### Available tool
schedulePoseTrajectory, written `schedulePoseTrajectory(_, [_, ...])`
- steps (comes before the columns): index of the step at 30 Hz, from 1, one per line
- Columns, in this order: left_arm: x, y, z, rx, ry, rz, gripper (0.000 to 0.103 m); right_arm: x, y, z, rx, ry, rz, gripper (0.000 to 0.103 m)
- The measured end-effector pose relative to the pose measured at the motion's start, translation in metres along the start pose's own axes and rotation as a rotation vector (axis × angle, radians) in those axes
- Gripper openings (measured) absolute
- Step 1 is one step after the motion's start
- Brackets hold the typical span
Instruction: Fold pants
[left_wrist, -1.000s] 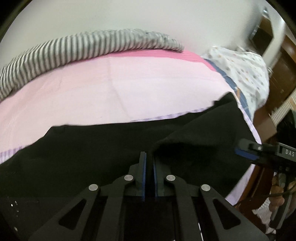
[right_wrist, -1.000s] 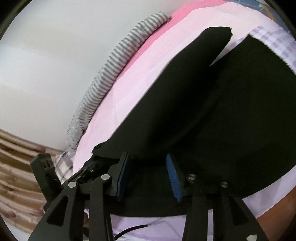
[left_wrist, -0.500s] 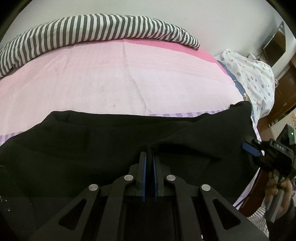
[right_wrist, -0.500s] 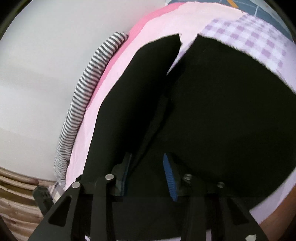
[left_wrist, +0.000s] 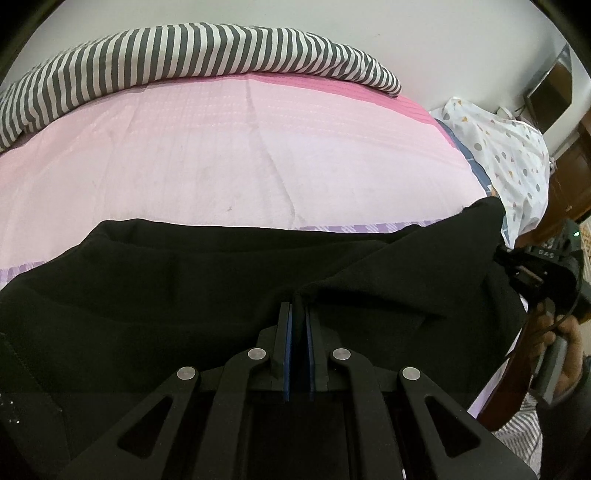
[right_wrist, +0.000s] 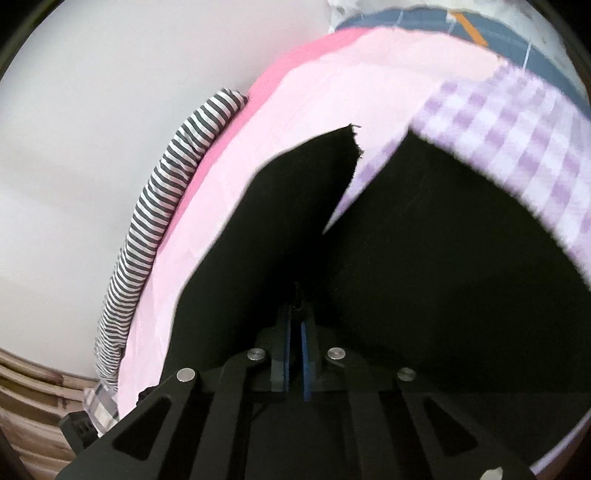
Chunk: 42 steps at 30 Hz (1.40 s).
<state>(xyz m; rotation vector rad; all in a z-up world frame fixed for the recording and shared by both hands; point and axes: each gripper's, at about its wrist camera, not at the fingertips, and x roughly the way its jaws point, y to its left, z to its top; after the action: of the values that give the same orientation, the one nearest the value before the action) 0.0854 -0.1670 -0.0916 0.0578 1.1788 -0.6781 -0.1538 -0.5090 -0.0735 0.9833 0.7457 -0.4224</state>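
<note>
At the bottom of both frames I see my claws pressed narrow on cloth. The left gripper (left_wrist: 298, 314) already pinched the black pants (left_wrist: 184, 295) before; the right gripper (right_wrist: 295, 314), wide a second ago, now clamps them too. The pants lie across the lower half, on the pink sheet (left_wrist: 221, 155). The striped blanket (left_wrist: 184, 51) is along the top. I can read no writing surely.

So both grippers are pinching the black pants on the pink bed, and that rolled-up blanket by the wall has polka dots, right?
Not quite. The blanket by the wall is striped grey and white, as the left wrist view shows. The rest holds: left gripper and right gripper both pinch the black pants on the pink bed.
</note>
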Motion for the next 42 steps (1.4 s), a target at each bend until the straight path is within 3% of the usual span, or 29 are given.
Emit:
schedulePoseTrajectory(5, [-0.011,-0.019,-0.005,0.078,-0.016,0.012,0.007,-0.051,0.009,0.008,-0.083,-0.092,-0.046,0.004])
schedulePoseTrajectory(7, [-0.016,-0.034,-0.009,0.124,-0.018,-0.017,0.007,-0.077,0.002,0.010,-0.084,-0.121,-0.050,0.004])
schedulePoseTrajectory(12, [-0.017,-0.082,-0.034,0.329,-0.020,0.001,0.007,-0.115,-0.026,0.000,-0.076,-0.159,-0.139,0.003])
schedulePoseTrajectory(15, [-0.012,-0.104,-0.056,0.455,-0.013,0.031,0.007,-0.126,-0.052,-0.009,-0.026,-0.162,-0.157,0.003])
schedulePoseTrajectory(20, [-0.004,-0.122,-0.080,0.558,0.010,0.059,0.007,-0.128,-0.083,-0.026,0.021,-0.148,-0.205,0.003])
schedulePoseTrajectory(33, [0.004,-0.125,-0.094,0.579,0.047,0.072,0.012,-0.116,-0.103,-0.038,0.052,-0.125,-0.269,0.003])
schedulePoseTrajectory(42, [-0.009,-0.123,-0.091,0.546,0.026,-0.001,0.018,-0.116,-0.101,-0.041,0.019,-0.119,-0.321,0.005])
